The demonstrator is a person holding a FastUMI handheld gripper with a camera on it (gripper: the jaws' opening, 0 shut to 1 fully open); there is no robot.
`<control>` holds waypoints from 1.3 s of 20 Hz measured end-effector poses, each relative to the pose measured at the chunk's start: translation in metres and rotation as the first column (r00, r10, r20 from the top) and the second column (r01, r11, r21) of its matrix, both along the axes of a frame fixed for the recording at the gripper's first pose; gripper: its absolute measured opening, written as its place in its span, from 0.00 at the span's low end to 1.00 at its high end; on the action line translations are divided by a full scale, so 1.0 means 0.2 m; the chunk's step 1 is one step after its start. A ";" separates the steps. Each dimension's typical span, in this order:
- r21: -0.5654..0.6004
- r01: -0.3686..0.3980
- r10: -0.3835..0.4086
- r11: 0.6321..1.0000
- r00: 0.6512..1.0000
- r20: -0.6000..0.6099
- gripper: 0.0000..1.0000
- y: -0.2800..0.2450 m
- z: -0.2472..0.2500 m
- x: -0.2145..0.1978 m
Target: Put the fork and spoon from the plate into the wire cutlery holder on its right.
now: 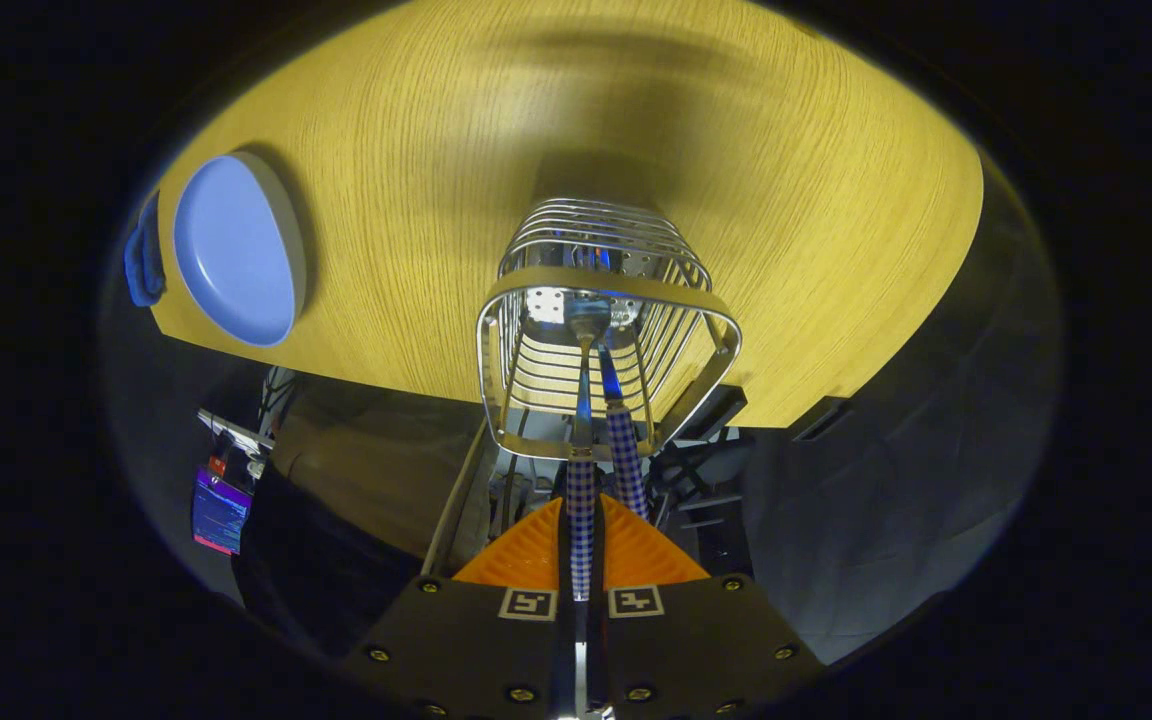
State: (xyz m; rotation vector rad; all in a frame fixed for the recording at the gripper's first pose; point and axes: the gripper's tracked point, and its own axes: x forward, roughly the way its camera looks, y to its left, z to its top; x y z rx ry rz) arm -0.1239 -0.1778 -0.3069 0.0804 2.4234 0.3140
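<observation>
Now hand-held gripper (581,545) clamps spoon (582,440) inside wire cutlery holder (606,300).

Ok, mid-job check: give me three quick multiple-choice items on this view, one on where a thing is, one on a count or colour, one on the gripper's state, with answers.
1. Where is the wire cutlery holder?
A. just ahead of the fingers, on the wooden table
B. on the plate
C. on the floor

2. How many checked handles reach into the holder?
A. none
B. two
C. four

3. What is the gripper doing?
A. open, holding nothing
B. shut on the plate's rim
C. shut on a checked handle

Answers: 1 A, it stands just beyond the fingers, the blue plate apart. 2 B, a second handle leans beside the held one. 3 C, both fingers press on the handle.
</observation>
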 end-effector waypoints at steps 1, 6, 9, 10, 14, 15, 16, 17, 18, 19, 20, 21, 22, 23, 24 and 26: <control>-0.007 -0.001 0.001 1.000 1.000 0.002 0.04 -0.01 -0.01 0.01; -0.010 -0.022 0.022 1.000 0.999 0.024 0.11 -0.03 0.01 0.03; -0.006 -0.059 0.059 0.998 0.996 0.066 0.37 -0.07 0.04 0.04; 0.000 -0.060 0.060 0.998 0.995 0.080 0.37 -0.08 0.06 0.04; 0.009 -0.044 0.042 0.999 0.988 0.152 0.69 -0.13 0.15 0.01; -0.002 -0.041 0.040 0.999 0.984 0.175 0.76 -0.14 0.16 0.01; -0.019 -0.041 0.044 0.999 0.978 0.206 0.88 -0.15 0.15 -0.02; -0.022 -0.042 0.046 0.999 0.971 0.237 0.97 -0.15 0.22 -0.01; -0.015 -0.035 0.038 0.999 0.962 0.269 0.97 -0.13 0.24 0.00; -0.007 -0.024 0.025 1.000 0.953 0.301 0.97 -0.13 0.21 -0.02; -0.002 -0.012 0.012 1.000 0.941 0.339 0.97 -0.12 0.24 -0.02; -0.007 -0.003 0.005 1.000 0.922 0.387 0.97 -0.11 0.27 -0.01; -0.011 0.004 0.001 1.000 0.896 0.443 0.97 -0.10 0.29 0.00; -0.023 0.007 0.005 1.000 0.867 0.498 0.97 -0.09 0.31 0.01; -0.034 0.012 0.009 0.999 0.833 0.553 0.97 -0.08 0.32 0.03; -0.038 0.054 -0.016 0.998 0.747 0.665 0.97 -0.02 0.35 0.03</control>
